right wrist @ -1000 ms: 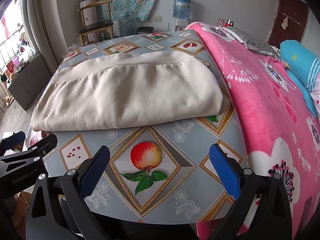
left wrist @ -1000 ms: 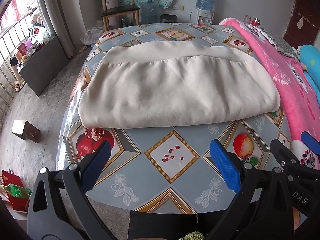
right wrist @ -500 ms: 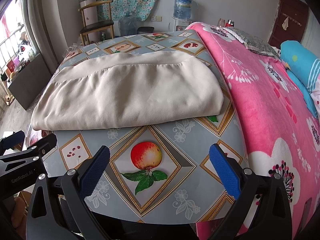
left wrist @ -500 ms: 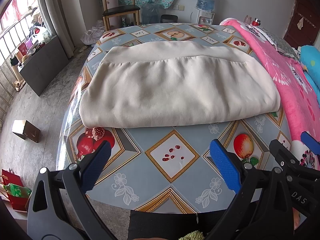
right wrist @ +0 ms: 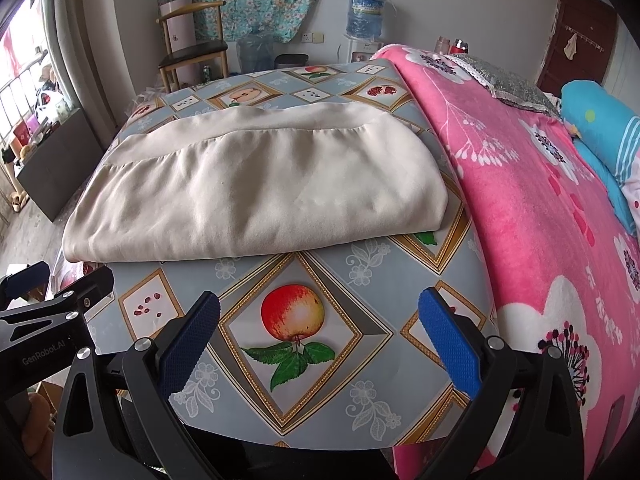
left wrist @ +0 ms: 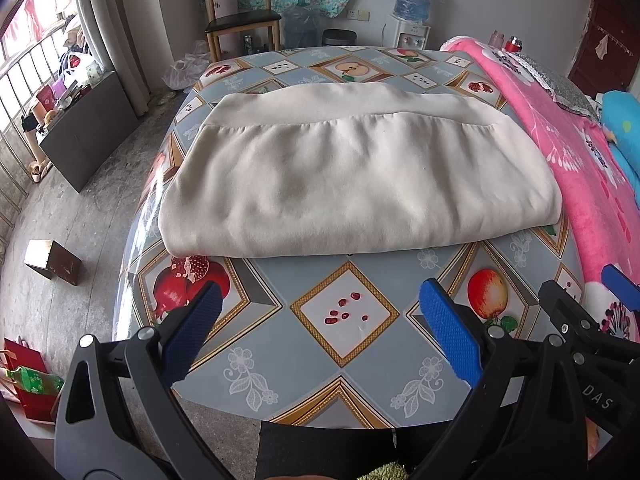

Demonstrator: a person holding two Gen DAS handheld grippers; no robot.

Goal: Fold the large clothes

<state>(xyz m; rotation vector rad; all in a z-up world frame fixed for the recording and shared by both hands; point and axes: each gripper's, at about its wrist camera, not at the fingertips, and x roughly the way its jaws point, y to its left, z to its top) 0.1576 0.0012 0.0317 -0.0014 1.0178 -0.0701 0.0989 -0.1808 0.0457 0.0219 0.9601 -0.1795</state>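
A cream garment (left wrist: pixel 356 168) lies folded flat across the middle of the table (left wrist: pixel 344 344), its folded edge facing me. The right wrist view shows the same cream garment (right wrist: pixel 256 184) stretching left across the table (right wrist: pixel 360 360). My left gripper (left wrist: pixel 320 328) hovers open above the near table edge, short of the cloth, nothing between its blue pads. My right gripper (right wrist: pixel 320 328) is open too, over the apple print, also short of the cloth. The right gripper's tip (left wrist: pixel 576 312) shows at the right of the left wrist view.
A pink flowered blanket (right wrist: pixel 540 200) on a bed borders the table's right side. A wooden chair (left wrist: pixel 240 20) and a water dispenser (left wrist: pixel 412 8) stand behind the table. A small box (left wrist: pixel 52 260) sits on the concrete floor to the left.
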